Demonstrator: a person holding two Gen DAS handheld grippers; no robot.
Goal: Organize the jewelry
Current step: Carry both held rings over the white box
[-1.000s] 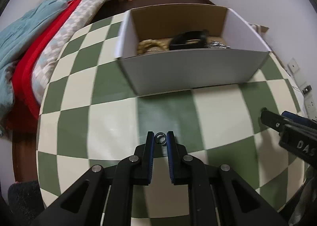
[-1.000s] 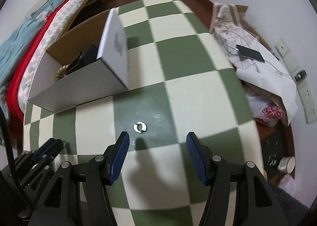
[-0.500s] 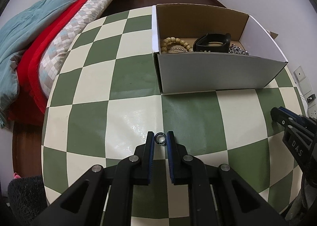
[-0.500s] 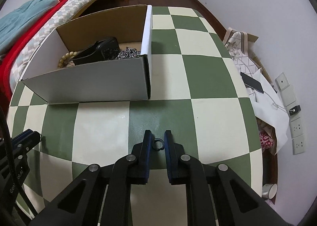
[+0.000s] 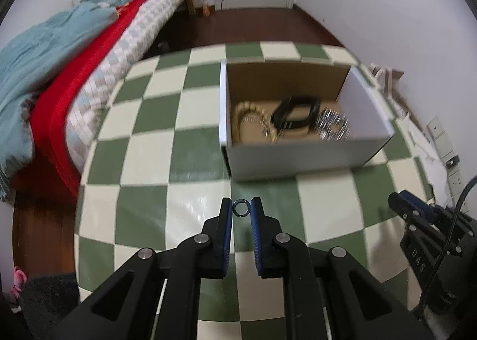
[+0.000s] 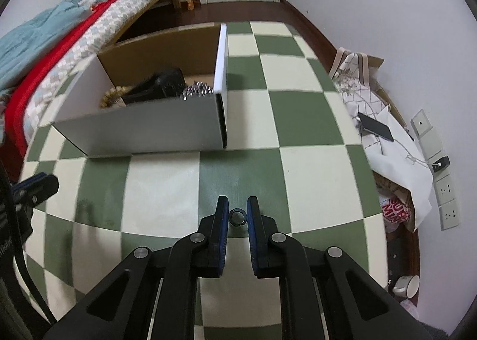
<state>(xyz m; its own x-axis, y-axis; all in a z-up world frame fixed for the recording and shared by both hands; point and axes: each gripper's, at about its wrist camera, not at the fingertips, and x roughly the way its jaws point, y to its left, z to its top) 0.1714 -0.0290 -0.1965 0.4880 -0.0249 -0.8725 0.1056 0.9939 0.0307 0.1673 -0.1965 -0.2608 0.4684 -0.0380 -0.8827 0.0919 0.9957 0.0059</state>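
Here, both tongs are each pinching a small open ring above a green-and-cream checked table (image 5: pixel 143 202). The left tongs (image 5: pixel 241 208) are nearly closed, gripping a dark ring (image 5: pixel 240 208) edgewise between the tips so it cannot slip. The right tongs (image 6: pixel 237 217) are clamping a second ring (image 6: pixel 237 217) likewise. The cardboard box (image 5: pixel 298 158), at one o'clock from the left tongs and eleven o'clock from the right, is holding beads (image 5: pixel 249 110), a black band (image 5: pixel 296 111) and a silver chain (image 5: pixel 332 128), presumably where both rings are going.
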